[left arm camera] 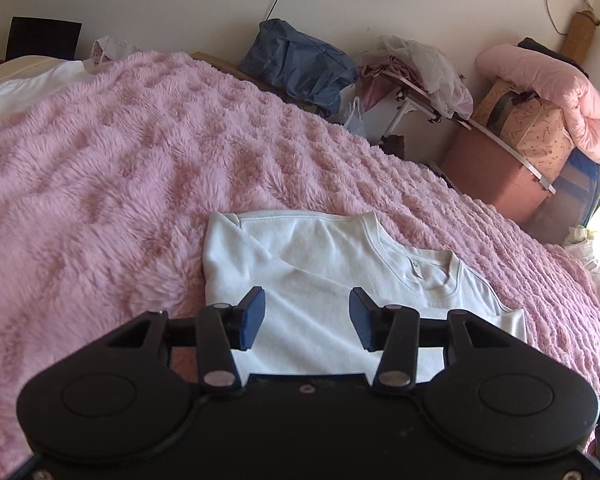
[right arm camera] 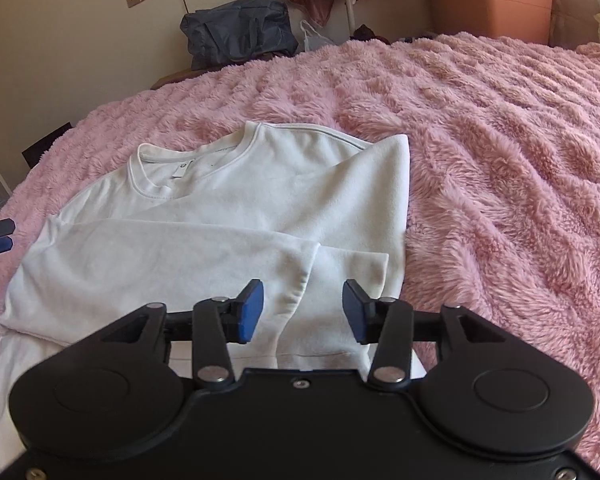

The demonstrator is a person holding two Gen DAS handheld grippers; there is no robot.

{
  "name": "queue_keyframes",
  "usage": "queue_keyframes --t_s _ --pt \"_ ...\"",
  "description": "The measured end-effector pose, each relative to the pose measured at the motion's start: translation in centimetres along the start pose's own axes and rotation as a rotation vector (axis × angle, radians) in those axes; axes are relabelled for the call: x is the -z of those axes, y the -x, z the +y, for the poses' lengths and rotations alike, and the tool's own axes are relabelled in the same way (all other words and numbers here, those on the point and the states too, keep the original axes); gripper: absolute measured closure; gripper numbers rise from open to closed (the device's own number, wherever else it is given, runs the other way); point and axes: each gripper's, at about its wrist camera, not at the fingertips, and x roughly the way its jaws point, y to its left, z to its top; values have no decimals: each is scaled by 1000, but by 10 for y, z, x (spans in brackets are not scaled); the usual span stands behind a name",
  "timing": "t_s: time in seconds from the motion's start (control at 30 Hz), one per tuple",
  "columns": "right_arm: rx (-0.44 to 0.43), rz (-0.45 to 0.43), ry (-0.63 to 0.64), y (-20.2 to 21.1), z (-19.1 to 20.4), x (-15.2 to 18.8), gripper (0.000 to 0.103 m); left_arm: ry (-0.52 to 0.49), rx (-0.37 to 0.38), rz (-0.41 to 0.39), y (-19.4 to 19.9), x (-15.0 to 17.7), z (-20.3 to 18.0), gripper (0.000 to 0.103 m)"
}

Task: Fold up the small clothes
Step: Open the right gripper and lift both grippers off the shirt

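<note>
Looking along my left claw [left arm camera: 307, 316], I see its two blue pads [left arm camera: 253, 318] standing apart with nothing between them but air; the jaws are open and hold nothing. Just beyond and beneath the fingertips lies the white shirt [left arm camera: 320, 264], partly folded, its collar ahead and to the right of my claw, its near edge running under the claw's body. It rests on the fluffy pink blanket [left arm camera: 120, 168], which spreads away to the left and ahead. Far ahead, against the wall, sit a blue bag [left arm camera: 300, 60] and a reddish storage box [left arm camera: 496, 172] to the right. Along my right claw [right arm camera: 303, 310], the pads are likewise parted and grip nothing. A folded sleeve [right arm camera: 180, 264] of the shirt [right arm camera: 284, 184] crosses from the left and ends just ahead of the fingertips, its cuff below the gap between them. The collar lies ahead and left, the pink blanket [right arm camera: 500, 160] stretches off to my right.
</note>
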Motion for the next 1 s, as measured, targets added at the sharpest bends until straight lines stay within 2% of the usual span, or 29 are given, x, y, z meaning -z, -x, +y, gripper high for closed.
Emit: queue_keyframes --t_s 0.1,0.17,0.23,0.33,0.4,0.5,0.6,0.67,0.83,1.0 --pt "17 5 76 3 10 8 56 -4 -28 46 5 22 4 53" --pt "40 37 93 -2 12 14 56 34 -67 98 -3 37 15 53" --pt "71 61 112 -7 12 20 56 51 -96 117 -9 47 25 53" --pt "81 61 110 -5 10 25 56 74 -114 128 -11 50 32 53" --pt "81 54 75 9 10 21 56 92 -115 133 -3 45 28 53" --pt "34 27 56 44 11 18 56 68 -82 104 26 35 14 53" --pt "6 13 81 86 14 22 54 -2 -57 89 67 30 -4 53" --pt "-12 7 100 116 14 30 49 -46 -30 83 98 35 -16 53" --pt "-29 27 122 173 15 64 46 -90 -1 150 165 67 -31 52" --pt "-17 99 125 208 7 104 46 -80 -8 214 220 113 -16 52"
